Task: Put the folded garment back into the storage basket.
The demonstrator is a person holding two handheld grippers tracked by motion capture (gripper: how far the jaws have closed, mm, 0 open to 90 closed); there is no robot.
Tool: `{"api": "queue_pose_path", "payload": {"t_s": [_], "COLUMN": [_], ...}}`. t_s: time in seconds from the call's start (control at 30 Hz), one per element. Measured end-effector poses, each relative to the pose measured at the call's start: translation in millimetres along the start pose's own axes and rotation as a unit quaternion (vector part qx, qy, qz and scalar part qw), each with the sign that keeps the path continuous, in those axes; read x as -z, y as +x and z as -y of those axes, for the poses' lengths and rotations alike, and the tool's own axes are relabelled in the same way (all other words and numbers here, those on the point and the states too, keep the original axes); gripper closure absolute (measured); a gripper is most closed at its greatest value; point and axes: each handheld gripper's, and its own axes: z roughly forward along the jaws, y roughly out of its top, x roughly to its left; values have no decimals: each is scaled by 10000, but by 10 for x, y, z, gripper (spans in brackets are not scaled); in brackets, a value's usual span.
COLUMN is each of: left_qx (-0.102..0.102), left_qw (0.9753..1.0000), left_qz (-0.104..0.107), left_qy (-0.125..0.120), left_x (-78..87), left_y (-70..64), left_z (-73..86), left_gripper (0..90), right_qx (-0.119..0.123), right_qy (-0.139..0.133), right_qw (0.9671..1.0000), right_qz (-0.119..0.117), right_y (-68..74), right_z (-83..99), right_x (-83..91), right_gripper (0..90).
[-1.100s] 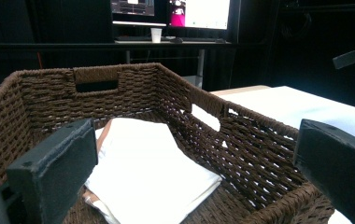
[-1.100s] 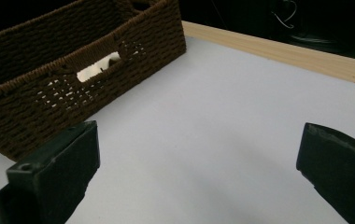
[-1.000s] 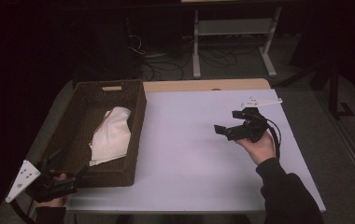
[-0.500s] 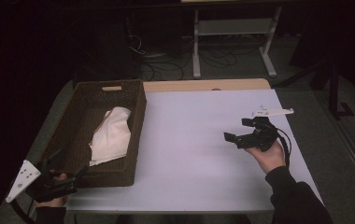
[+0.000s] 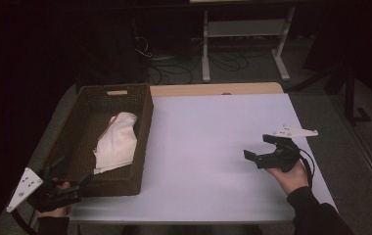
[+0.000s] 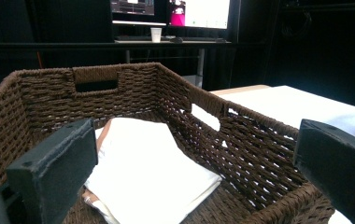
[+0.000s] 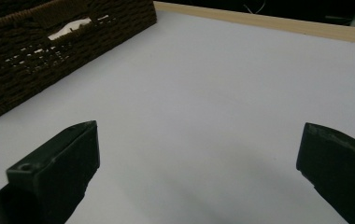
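Two hand-held grippers, both spread and empty: the left hand-held gripper [image 5: 69, 188] sits at the basket's [image 5: 142, 147] near end, so the white cloth [image 5: 118, 142] inside lies at its twelve o'clock, long axis running away; the right hand-held gripper [image 5: 255, 157] is across the bench [image 5: 208, 147], at three o'clock from the cloth.

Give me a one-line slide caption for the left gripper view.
Open left gripper faces a brown wicker basket holding a folded white cloth.
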Motion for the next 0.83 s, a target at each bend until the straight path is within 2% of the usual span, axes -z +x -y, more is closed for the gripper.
{"api": "queue_pose_path", "payload": {"t_s": [0.13,0.23,0.6,0.83], "left_qx": [-11,-11,-29,-24], "left_qw": [10000,10000,10000,10000], "left_qz": [-1,0,7,13], "left_qy": [8,9,-3,-12], "left_x": [1,1,1,-4], "left_y": [0,-2,-2,0], "left_z": [-1,-1,-5,-5], "left_gripper": [0,0,0,0], "right_qx": [-30,-10,160,108], "right_qy": [-163,-175,182,89], "right_qw": [9998,9998,9995,9996], "right_qz": [52,81,199,253], "right_y": [-19,-30,-38,-28], "right_z": [98,172,434,487], "right_x": [75,116,118,206], "right_gripper": [0,0,0,0]}}
